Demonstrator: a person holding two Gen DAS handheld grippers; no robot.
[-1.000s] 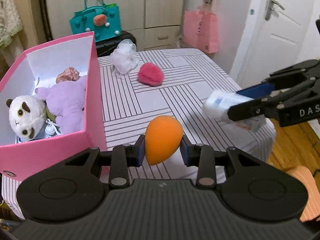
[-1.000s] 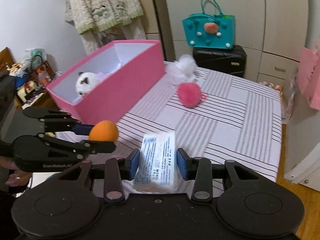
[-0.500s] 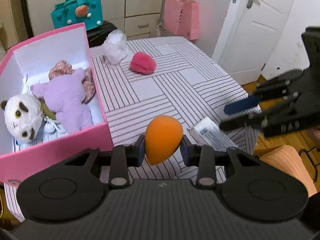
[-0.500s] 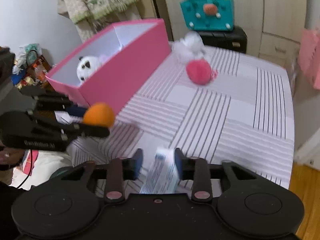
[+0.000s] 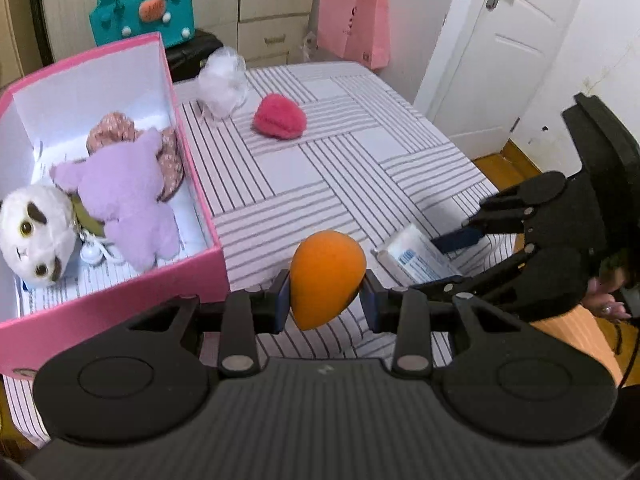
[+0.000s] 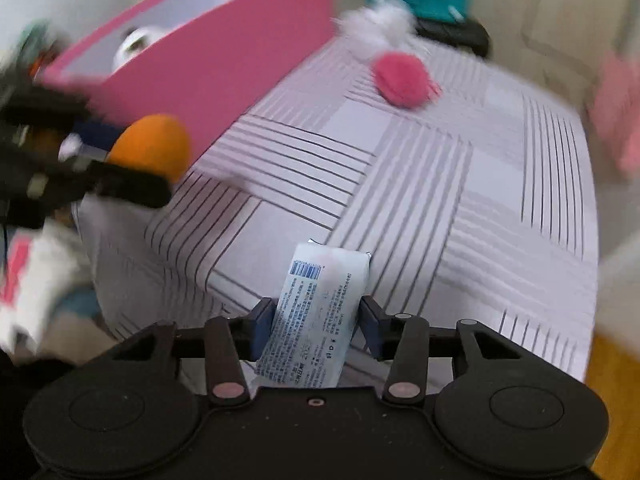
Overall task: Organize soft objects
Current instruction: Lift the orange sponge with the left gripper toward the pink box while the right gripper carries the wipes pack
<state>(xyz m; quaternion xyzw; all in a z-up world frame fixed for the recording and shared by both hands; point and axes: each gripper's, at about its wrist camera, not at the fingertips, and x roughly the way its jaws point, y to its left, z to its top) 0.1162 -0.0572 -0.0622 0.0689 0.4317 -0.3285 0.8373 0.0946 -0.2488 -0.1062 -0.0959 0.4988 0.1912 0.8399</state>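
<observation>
My left gripper (image 5: 325,294) is shut on an orange egg-shaped sponge (image 5: 326,278), held above the table's near edge beside the pink box (image 5: 120,304). The box holds a purple plush (image 5: 124,196), a white panda-faced plush (image 5: 34,236) and a brown patterned item (image 5: 116,134). My right gripper (image 6: 316,322) has a white tissue pack (image 6: 316,312) lying between its fingers on the table; the jaws stand slightly apart from it. The pack also shows in the left wrist view (image 5: 416,258). A red fluffy ball (image 5: 280,120) and a white mesh puff (image 5: 224,80) lie further back.
The striped tablecloth (image 5: 340,168) covers the table. A teal bag (image 5: 144,14) on a black suitcase and a pink paper bag (image 5: 354,26) stand behind. A white door (image 5: 508,52) is at right. The right wrist view is motion-blurred.
My right gripper lowered the tissue pack onto the table near the front right edge and its jaws loosened. My left gripper rose and tilted down over the box, still holding the sponge.
</observation>
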